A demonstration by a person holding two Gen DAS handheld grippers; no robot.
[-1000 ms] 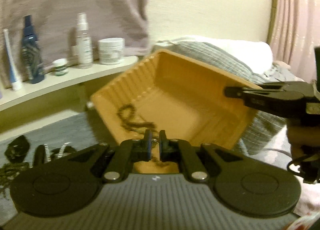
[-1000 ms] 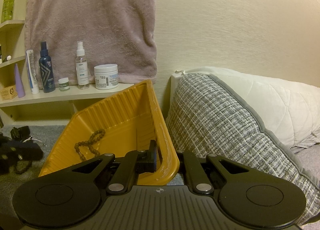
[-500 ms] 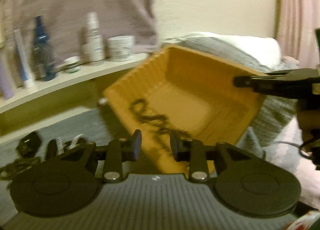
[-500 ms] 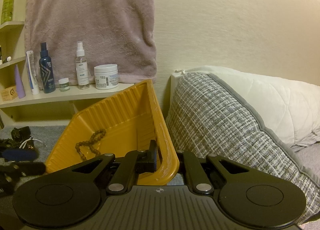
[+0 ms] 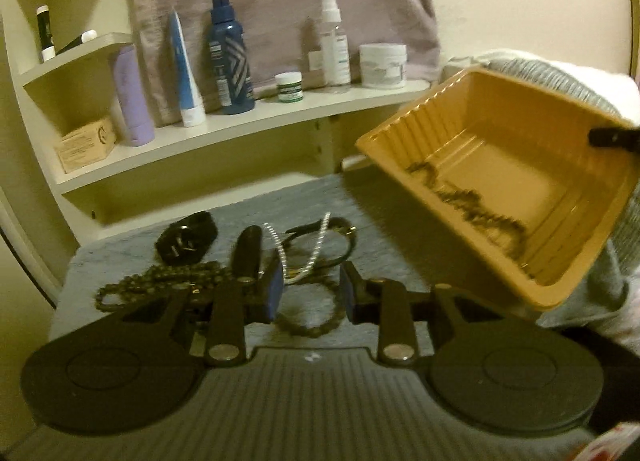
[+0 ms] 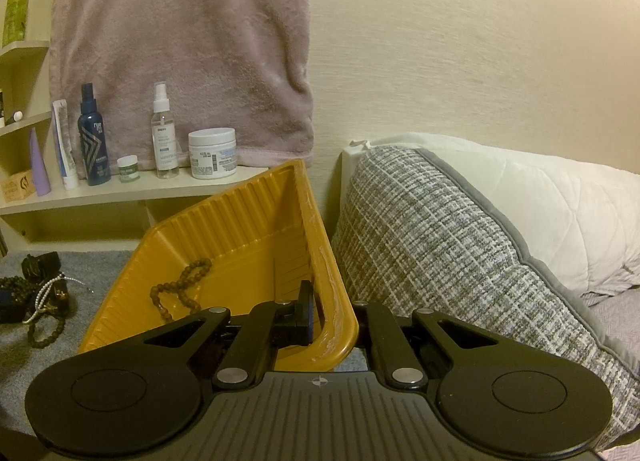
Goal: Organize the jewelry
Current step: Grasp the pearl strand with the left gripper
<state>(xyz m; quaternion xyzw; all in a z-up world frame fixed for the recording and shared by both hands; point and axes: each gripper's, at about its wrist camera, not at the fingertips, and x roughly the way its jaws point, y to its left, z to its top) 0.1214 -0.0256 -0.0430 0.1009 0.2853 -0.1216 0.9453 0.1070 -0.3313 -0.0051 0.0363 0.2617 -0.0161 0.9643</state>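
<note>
Right gripper (image 6: 334, 327), pressed together on the rim of the orange tray (image 6: 240, 261), holds that tray tilted above the grey bedspread (image 5: 120, 261), beside a checked pillow (image 6: 440, 261); one brown bead strand (image 6: 180, 285) lies inside against the lower wall. Left gripper (image 5: 310, 295), its jaws spread and pinching nothing, hangs over the remaining jewelry on the bedspread: a dark bead necklace (image 5: 160, 281), a white bead string (image 5: 316, 249), a black watch (image 5: 186, 239) and a dark oblong piece (image 5: 248, 253). The step in hand appears to be picking the next piece. It is probably done best by lowering over a single strand where it lies apart from its neighbours, closing on a doubled loop so the beads cannot slip, and keeping the tray steady with its open side toward the pile. The pieces overlap, so where one ends is hard to tell; the left view is blurred, the dark oblong cannot be identified, and the left gripper's body hides part of the bead loop.
</note>
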